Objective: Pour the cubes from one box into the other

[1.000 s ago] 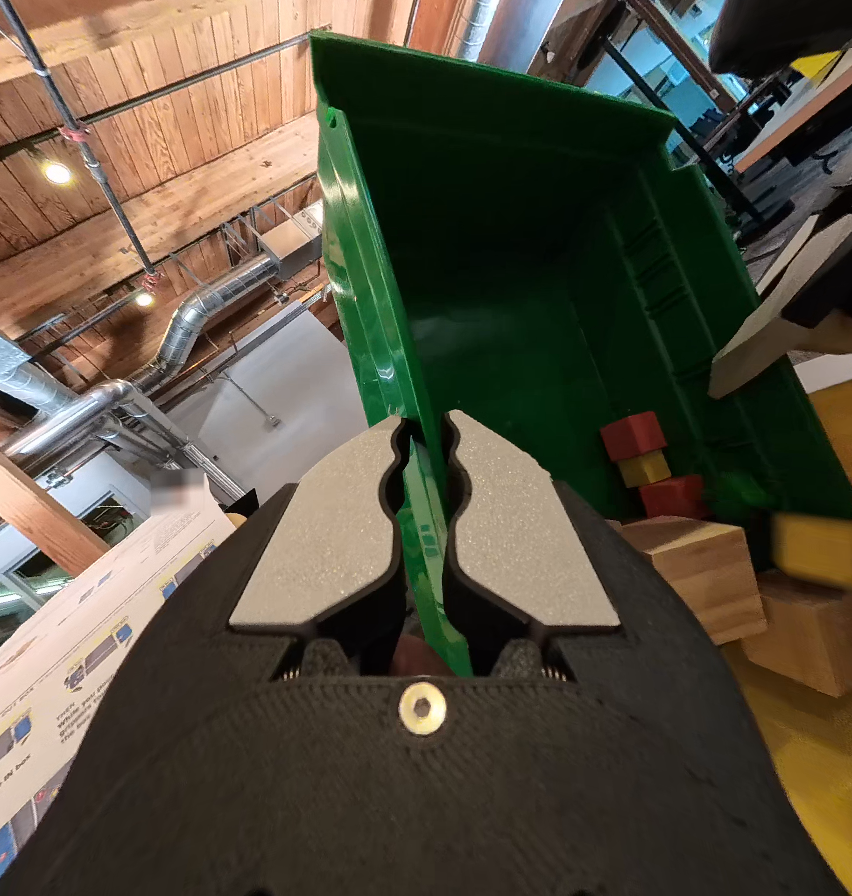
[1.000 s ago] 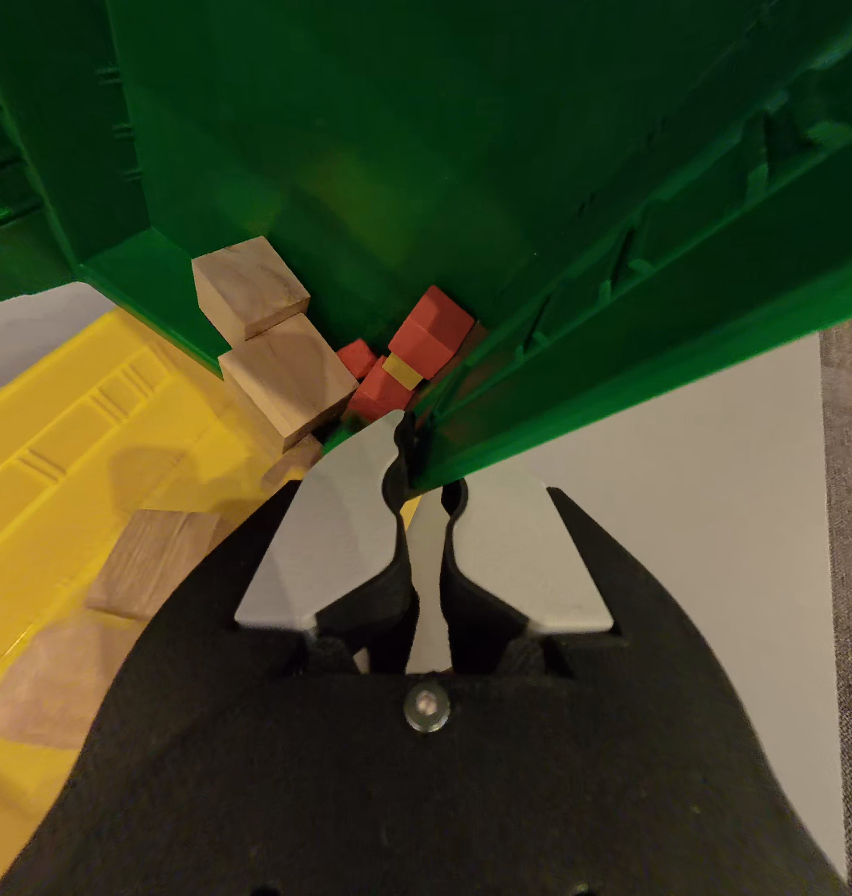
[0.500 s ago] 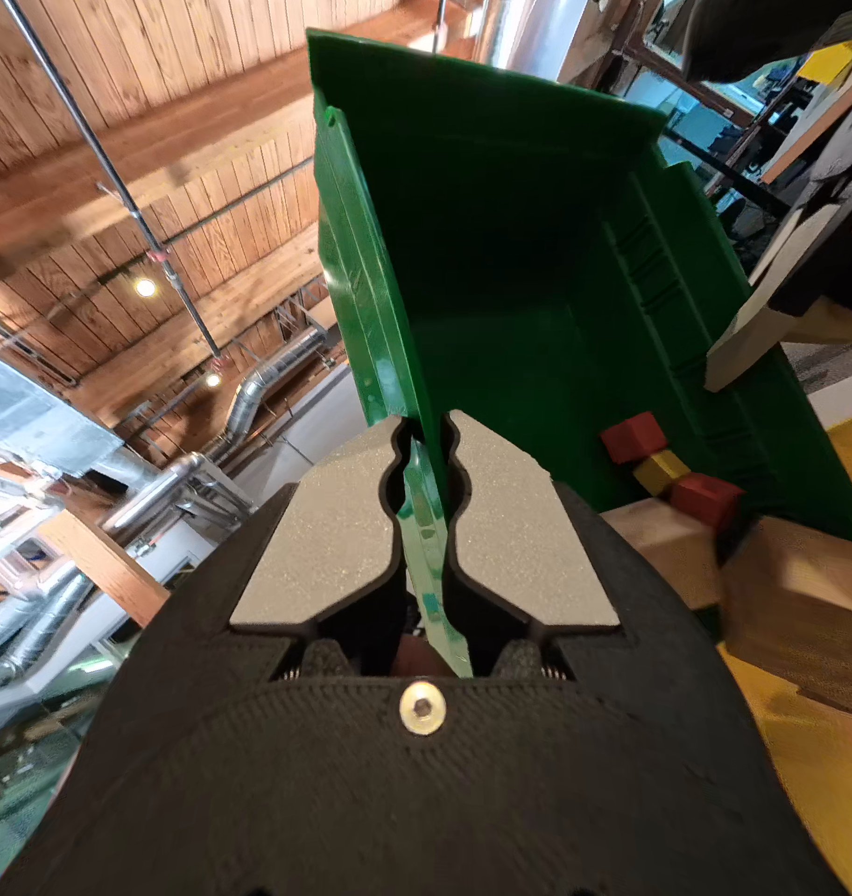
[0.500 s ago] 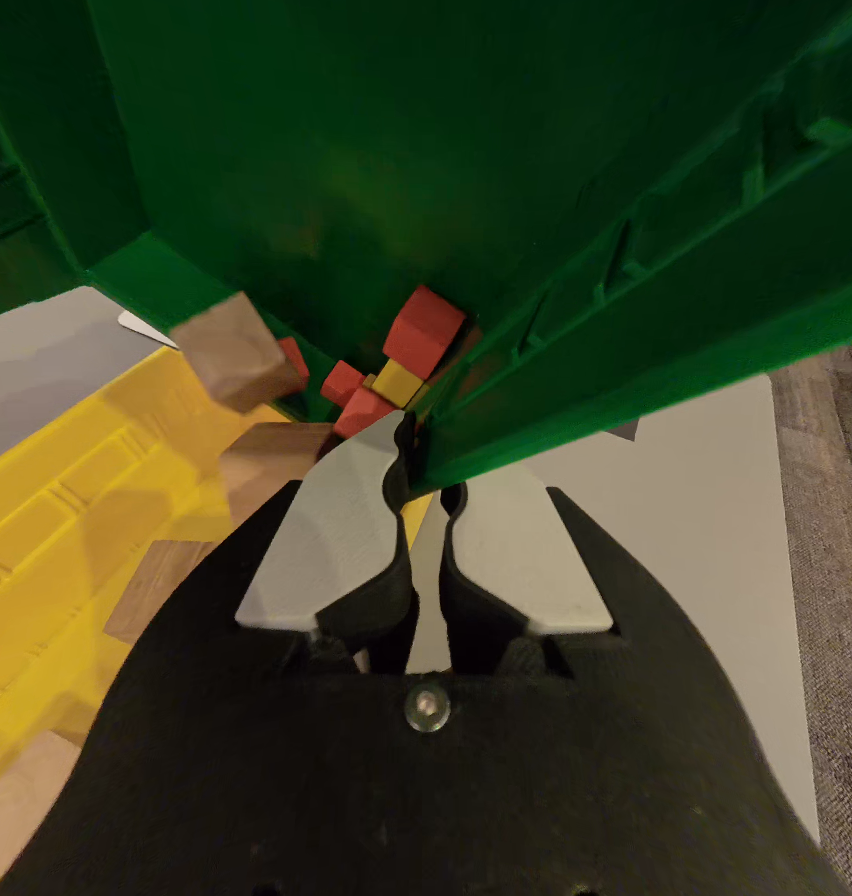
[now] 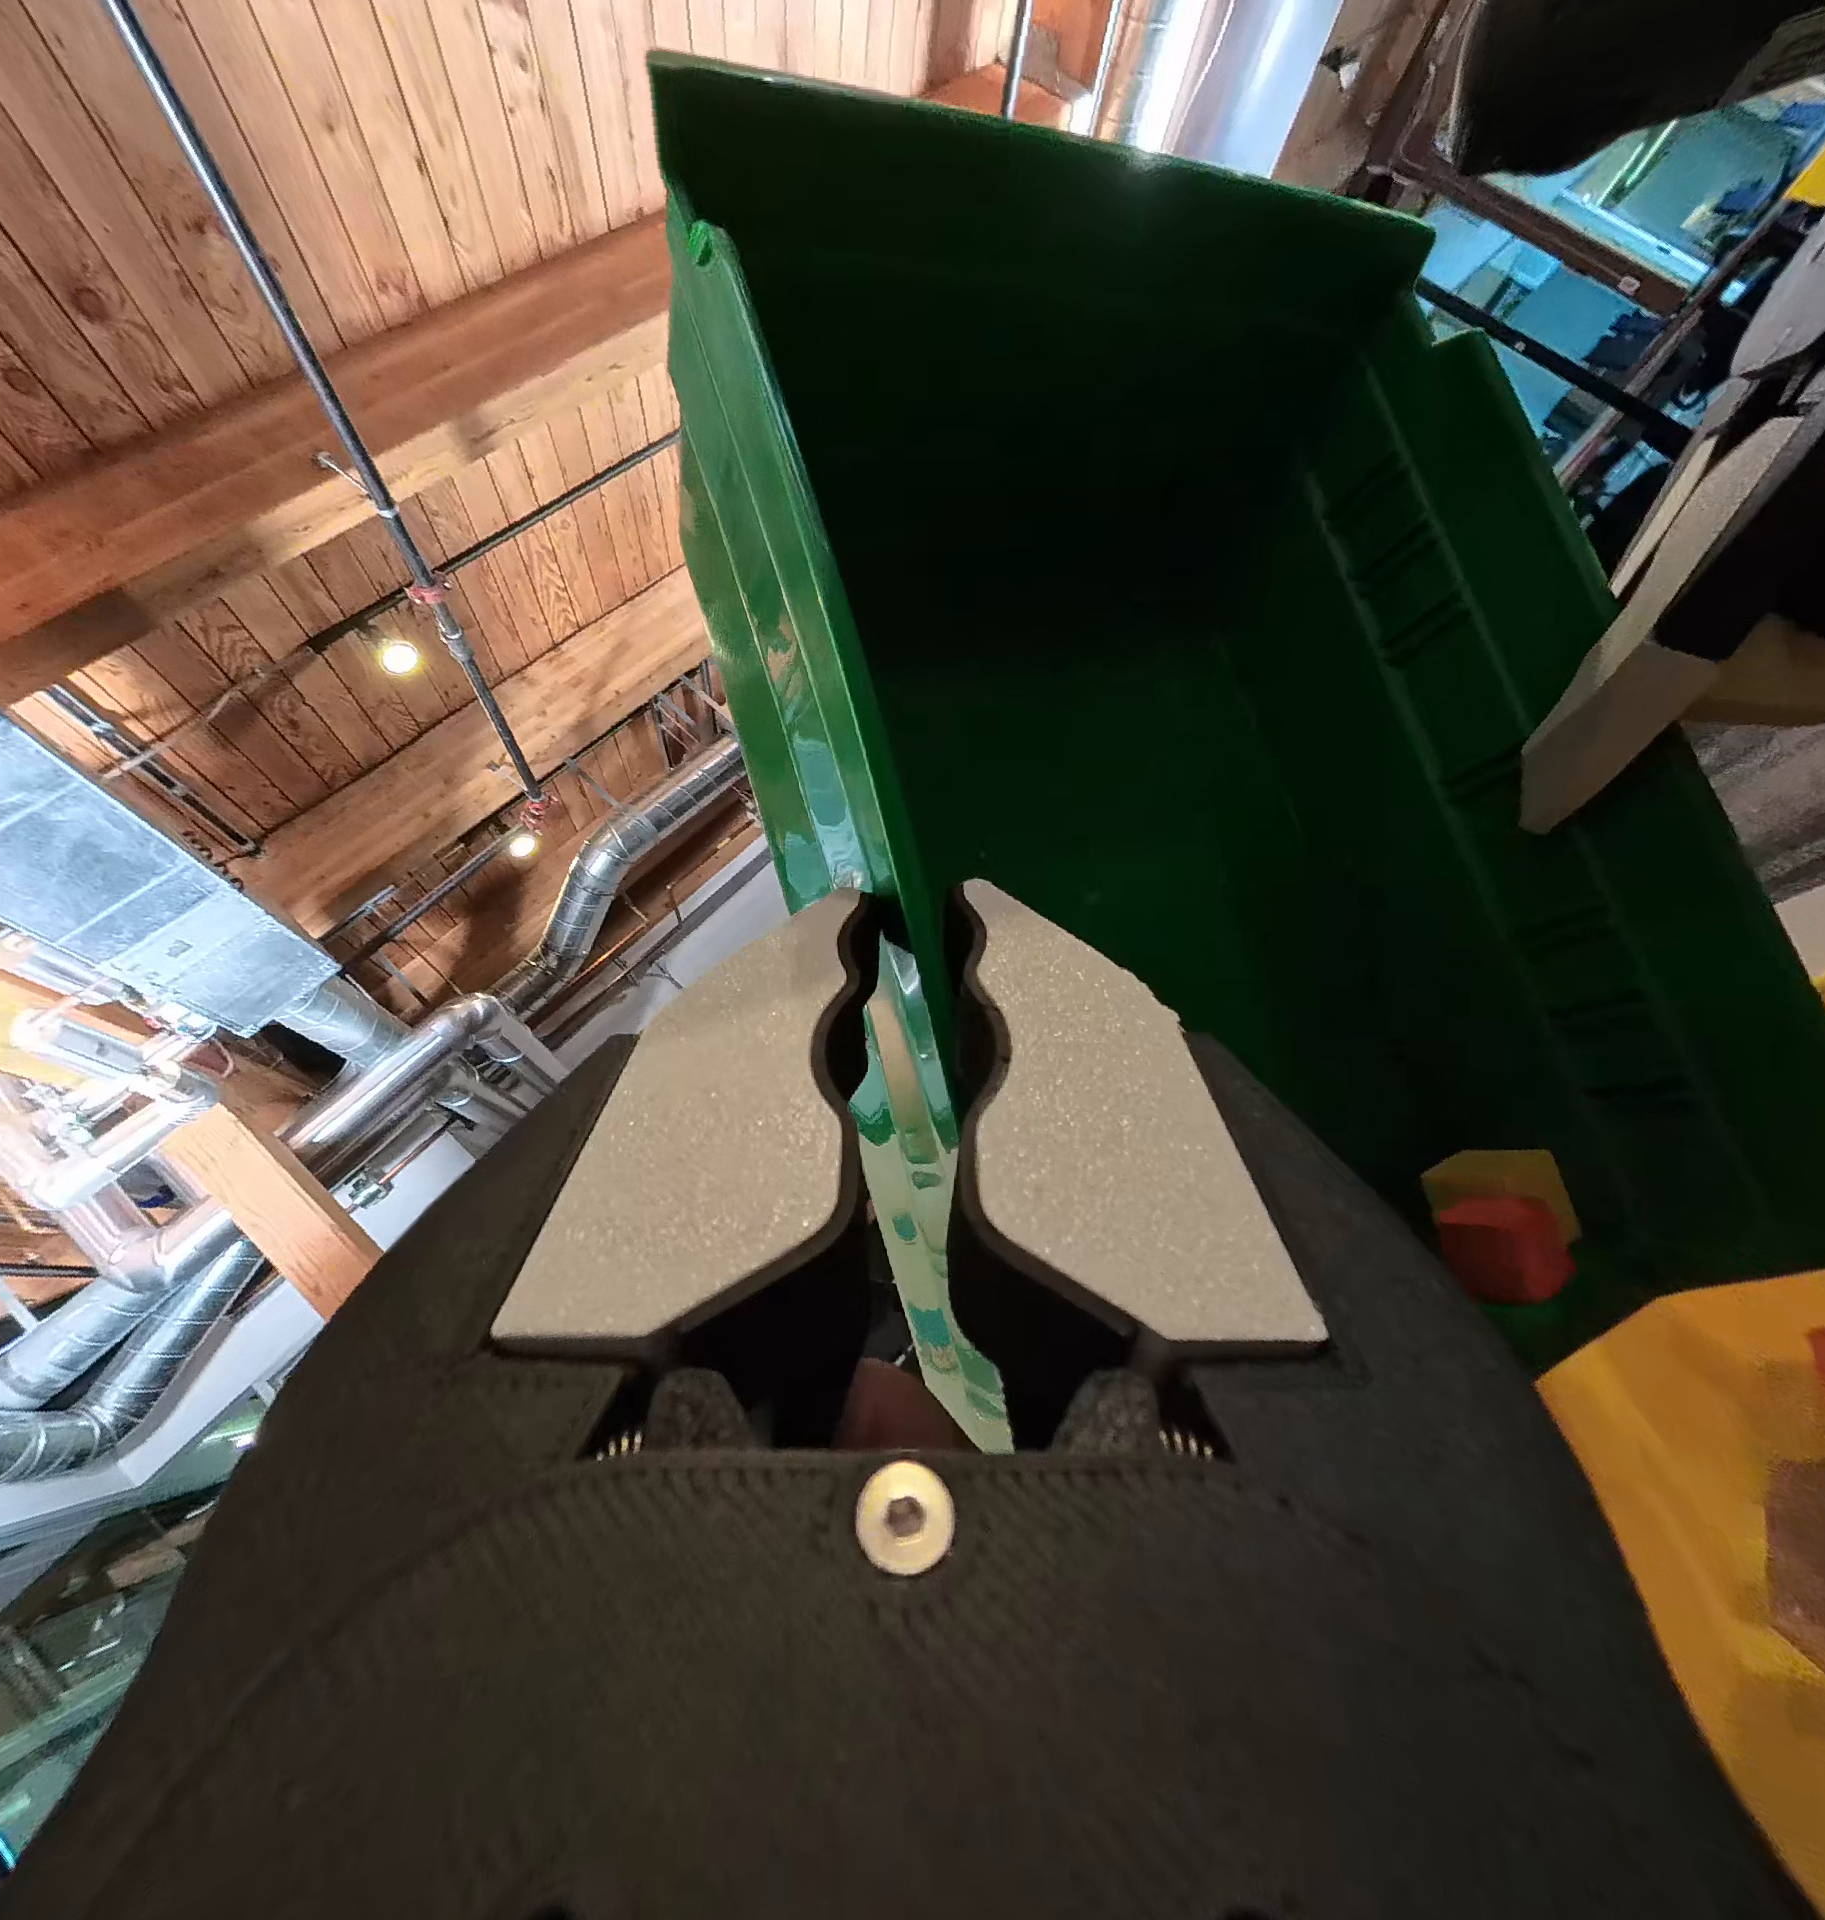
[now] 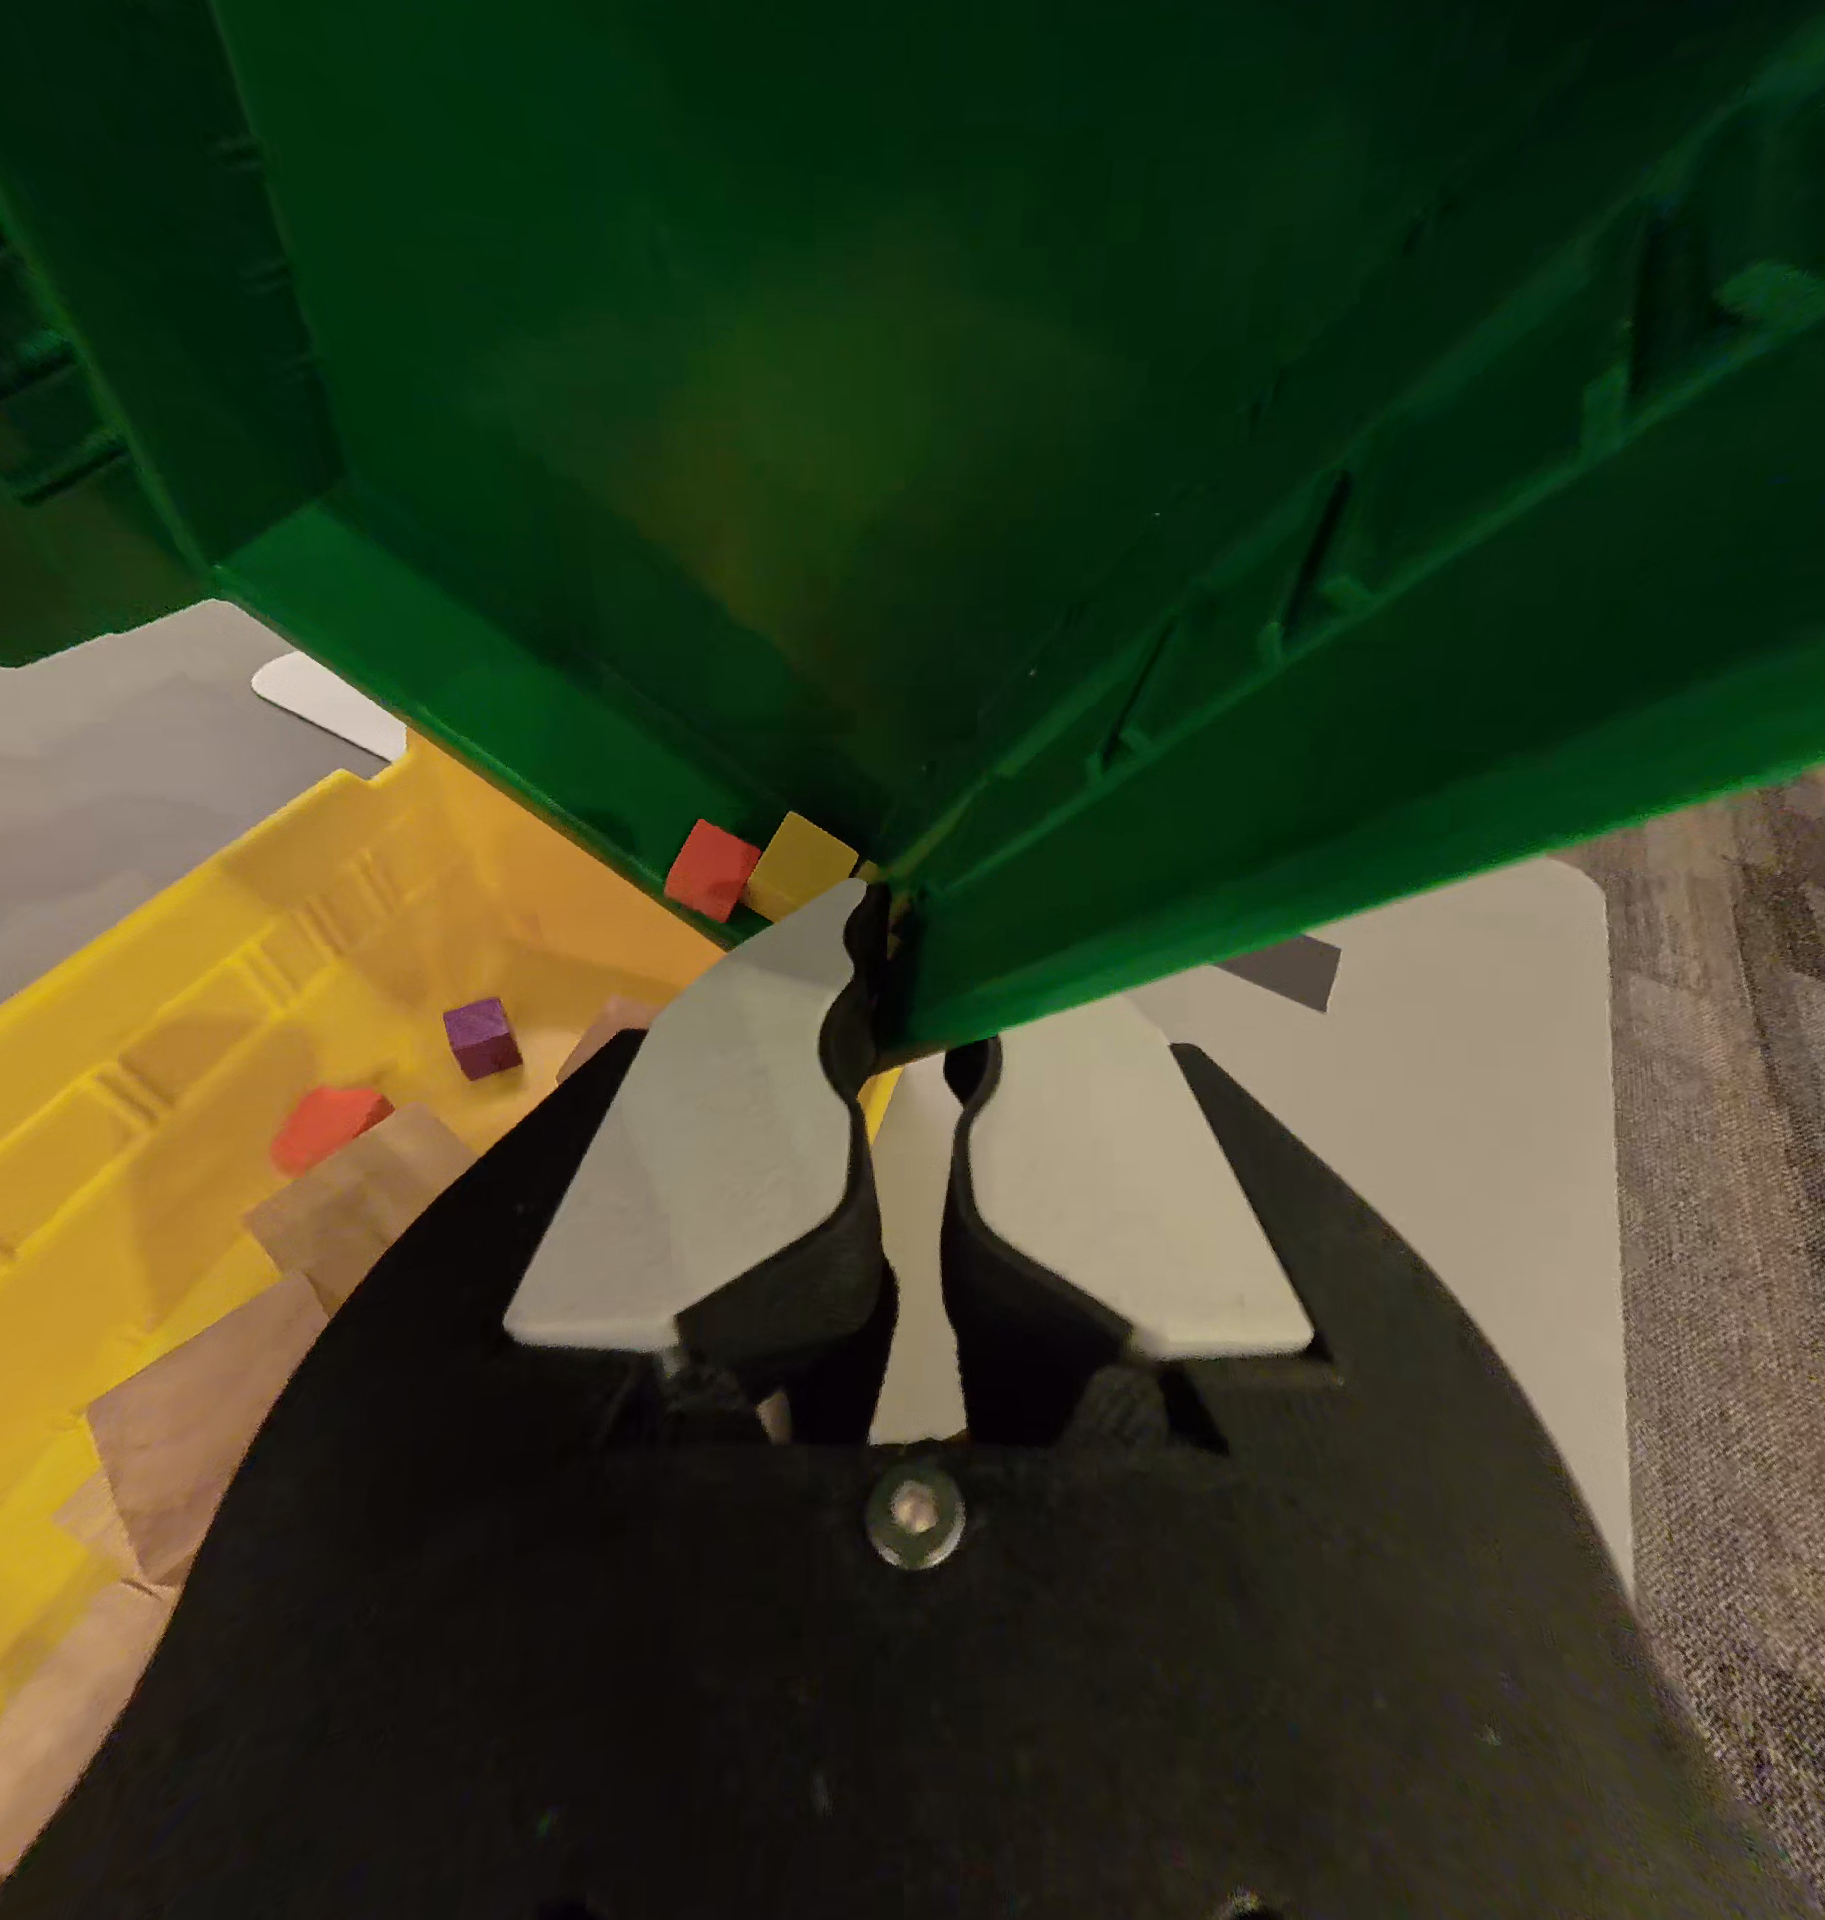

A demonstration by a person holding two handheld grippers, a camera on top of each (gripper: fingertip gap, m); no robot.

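The green box (image 5: 1095,623) is tipped steeply, its open mouth over the yellow box (image 6: 160,1039). My left gripper (image 5: 913,935) is shut on the green box's left wall. My right gripper (image 6: 892,914) is shut on its right wall (image 6: 1303,831); it also shows far right in the left wrist view (image 5: 1656,665). A red cube (image 6: 710,868) and a yellow cube (image 6: 804,862) sit at the green box's lower lip. The yellow box holds several wooden blocks (image 6: 357,1205), a red cube (image 6: 326,1122) and a purple cube (image 6: 482,1036).
The yellow box stands on a white tabletop (image 6: 1407,1143) whose right edge meets grey carpet (image 6: 1749,1143). The left wrist view looks up at a wooden ceiling (image 5: 316,364) with metal ducts (image 5: 617,894).
The green box has tipped steeper. The wooden blocks and most small cubes have slid out of it into the yellow box; only a red and a yellow cube stay at its lip.
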